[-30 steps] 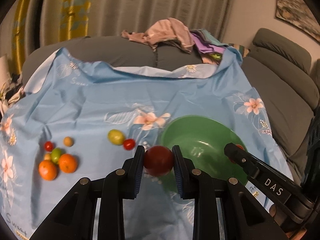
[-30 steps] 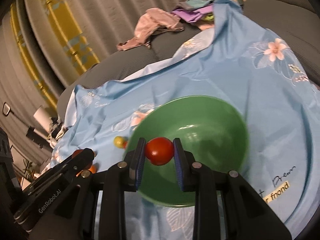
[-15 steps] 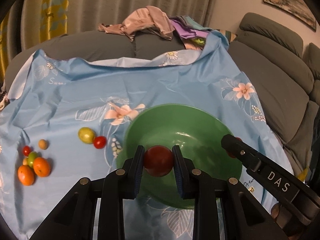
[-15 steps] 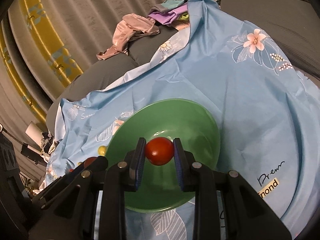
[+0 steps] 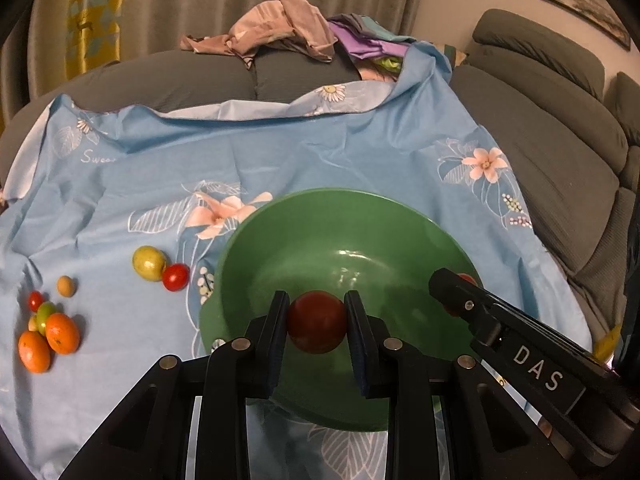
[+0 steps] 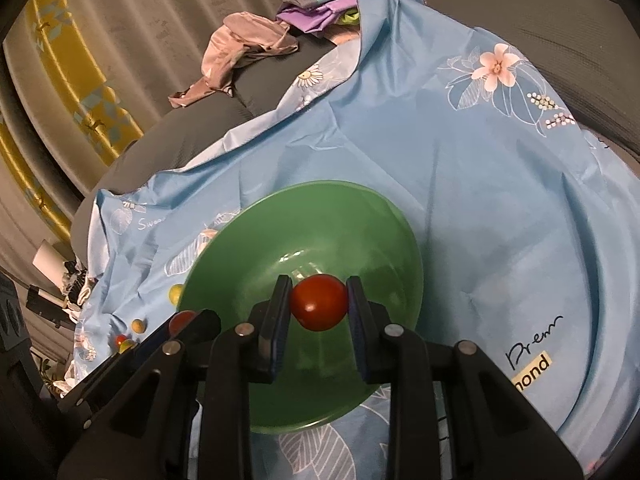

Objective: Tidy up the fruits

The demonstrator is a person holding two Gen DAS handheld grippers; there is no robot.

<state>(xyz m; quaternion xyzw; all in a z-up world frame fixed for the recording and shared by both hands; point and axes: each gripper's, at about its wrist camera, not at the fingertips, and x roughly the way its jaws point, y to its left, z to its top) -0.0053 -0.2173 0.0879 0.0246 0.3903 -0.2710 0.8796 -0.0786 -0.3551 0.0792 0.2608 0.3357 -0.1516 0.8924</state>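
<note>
The left gripper [image 5: 317, 322] clamps a dark red tomato [image 5: 317, 321] over the green bowl [image 5: 280, 216]; the right gripper [image 6: 319, 307] pinches a red tomato [image 6: 319, 302] just right of it; released together, they could collide, bounce out, or roll off the blue cloth [image 5: 160, 168].

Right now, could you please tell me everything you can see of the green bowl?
The green bowl is round, deep and glossy, plastic by its look, with highlights on its inner floor. It sits upright on the blue floral cloth. Nothing lies inside it. Both grippers hang over it, the left gripper and the right gripper each shut on a red tomato; neither visibly touches the bowl. Loose fruit lies on the cloth to its left.
</note>
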